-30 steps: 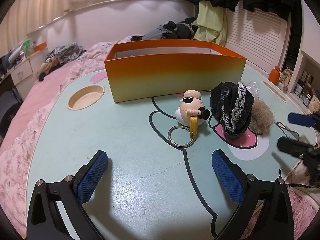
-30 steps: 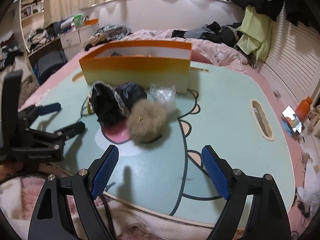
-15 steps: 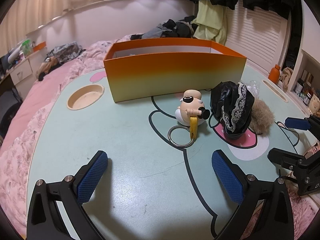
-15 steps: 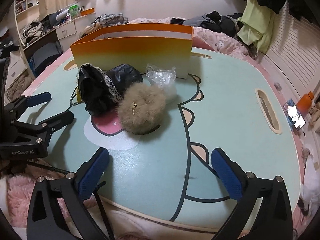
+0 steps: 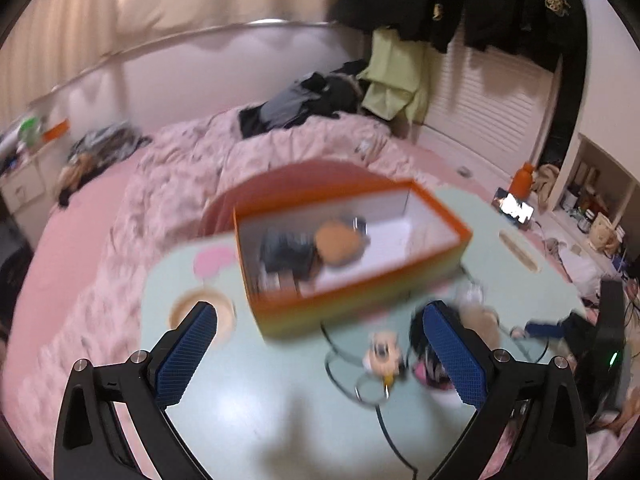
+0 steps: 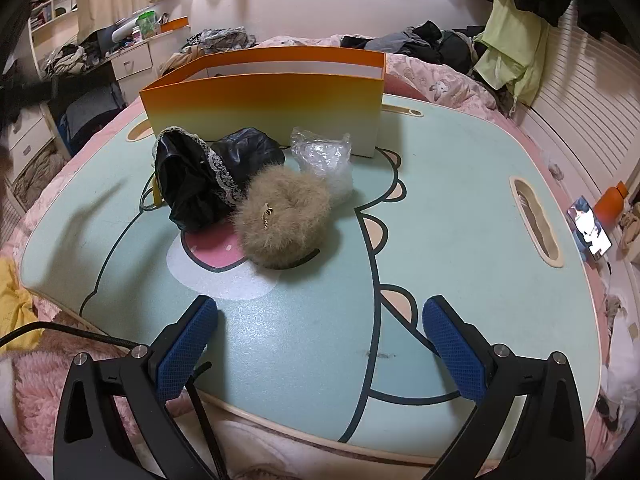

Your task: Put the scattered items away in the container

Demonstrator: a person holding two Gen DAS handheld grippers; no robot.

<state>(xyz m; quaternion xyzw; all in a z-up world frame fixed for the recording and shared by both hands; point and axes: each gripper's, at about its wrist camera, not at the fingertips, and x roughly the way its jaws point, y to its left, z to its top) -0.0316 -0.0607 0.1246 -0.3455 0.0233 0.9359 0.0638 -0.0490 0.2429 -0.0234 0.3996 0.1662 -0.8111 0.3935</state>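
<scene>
Fluffy fur pouch [image 6: 286, 218], crinkly plastic bag [image 6: 326, 160]

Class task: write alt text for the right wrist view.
The open right gripper hovers over a mint cartoon table. Ahead lie a fluffy tan scrunchie, black lace-trimmed fabric and a clear plastic bag, before an orange box.

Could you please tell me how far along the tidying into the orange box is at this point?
Partly done: the orange box already holds a few items, blurred. Nothing is in hand; the left gripper and right gripper are both open and empty. Still out on the table: the black lace pouch, furry scrunchie, clear plastic bag and figure keychain.
</scene>
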